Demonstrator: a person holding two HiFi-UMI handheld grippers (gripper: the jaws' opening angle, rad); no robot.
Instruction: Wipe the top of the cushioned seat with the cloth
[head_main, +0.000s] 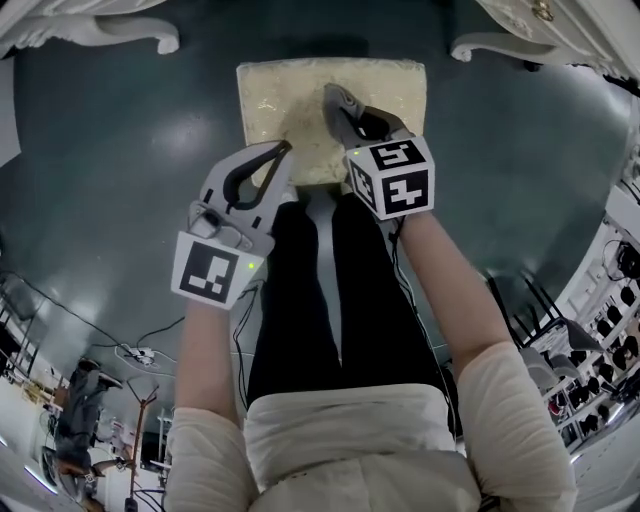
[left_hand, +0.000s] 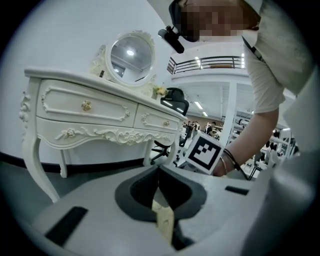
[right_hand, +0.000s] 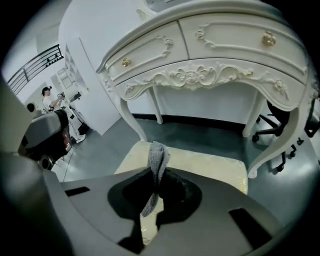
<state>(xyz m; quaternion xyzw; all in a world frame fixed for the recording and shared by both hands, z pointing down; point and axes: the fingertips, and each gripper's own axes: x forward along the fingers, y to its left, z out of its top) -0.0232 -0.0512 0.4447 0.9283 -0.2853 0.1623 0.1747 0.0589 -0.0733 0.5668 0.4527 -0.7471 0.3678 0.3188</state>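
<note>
Your right gripper is clamped on a small grey knitted cloth above the square cream cushioned seat. Your left gripper, jaws closed on nothing, hangs near the seat's front edge. Lower the cloth flat onto the padding and sweep lightly in overlapping strokes, edge to edge. The seat stands on a glossy dark grey-green floor before an ornate white dressing table.
</note>
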